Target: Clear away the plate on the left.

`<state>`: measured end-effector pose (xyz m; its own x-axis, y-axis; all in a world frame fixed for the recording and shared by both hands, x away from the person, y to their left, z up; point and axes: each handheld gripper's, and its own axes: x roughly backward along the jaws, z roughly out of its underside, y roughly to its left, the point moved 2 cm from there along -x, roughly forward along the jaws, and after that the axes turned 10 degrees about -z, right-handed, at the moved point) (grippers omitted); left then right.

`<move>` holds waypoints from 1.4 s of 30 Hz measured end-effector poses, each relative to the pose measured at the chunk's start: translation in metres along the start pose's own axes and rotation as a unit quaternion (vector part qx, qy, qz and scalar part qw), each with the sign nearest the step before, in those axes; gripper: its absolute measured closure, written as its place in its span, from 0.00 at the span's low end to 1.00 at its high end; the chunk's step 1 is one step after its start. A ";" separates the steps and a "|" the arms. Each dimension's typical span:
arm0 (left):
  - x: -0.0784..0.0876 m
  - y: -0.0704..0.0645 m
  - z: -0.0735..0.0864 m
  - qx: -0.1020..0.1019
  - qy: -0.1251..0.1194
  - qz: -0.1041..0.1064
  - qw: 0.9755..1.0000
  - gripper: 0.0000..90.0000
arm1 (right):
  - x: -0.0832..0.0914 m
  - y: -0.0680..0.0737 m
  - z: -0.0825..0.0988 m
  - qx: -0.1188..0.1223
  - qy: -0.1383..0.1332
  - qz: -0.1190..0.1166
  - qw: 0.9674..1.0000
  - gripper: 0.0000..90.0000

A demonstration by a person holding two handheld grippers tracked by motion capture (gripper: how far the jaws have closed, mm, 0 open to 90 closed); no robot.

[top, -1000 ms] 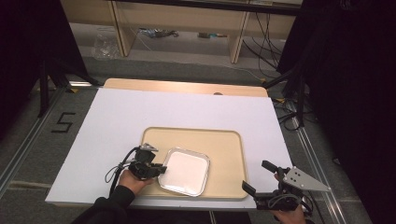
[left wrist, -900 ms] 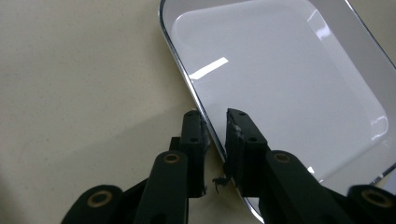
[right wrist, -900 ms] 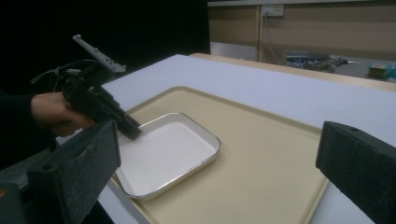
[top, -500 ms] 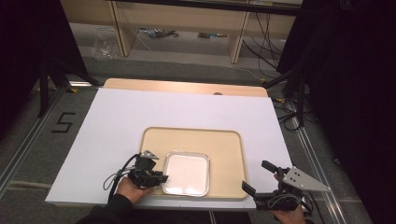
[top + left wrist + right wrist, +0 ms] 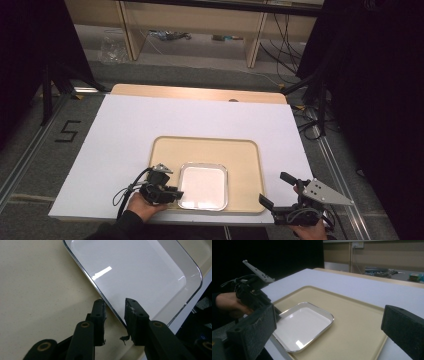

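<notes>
1. The black left gripper, held in a hand at the lower left of the high view, has just been opening; its jaws stand slightly apart.
2. The black right gripper, lower right, gapes wide.

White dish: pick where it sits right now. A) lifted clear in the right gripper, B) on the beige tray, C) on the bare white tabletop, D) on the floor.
B: the white dish lies flat inside the beige tray, near its front edge.

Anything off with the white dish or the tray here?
Nothing spilled or damaged. The white dish lies flat and empty on the beige tray, slightly askew to its edges. The left gripper straddles its rim, jaws just opening.
</notes>
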<state>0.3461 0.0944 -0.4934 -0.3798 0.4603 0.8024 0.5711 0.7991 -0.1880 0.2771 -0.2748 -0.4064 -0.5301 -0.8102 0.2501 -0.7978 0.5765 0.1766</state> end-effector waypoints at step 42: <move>0.083 0.010 0.006 -0.001 -0.301 -0.058 0.952 0.16 | 0.000 0.000 0.000 -0.002 0.003 0.003 1.000 0.01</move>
<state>0.3160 0.1433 -0.4322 -0.7883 0.5077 0.3476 0.5007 0.8576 -0.1171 0.2767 -0.2750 -0.4066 -0.5328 -0.8061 0.2575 -0.7935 0.5817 0.1791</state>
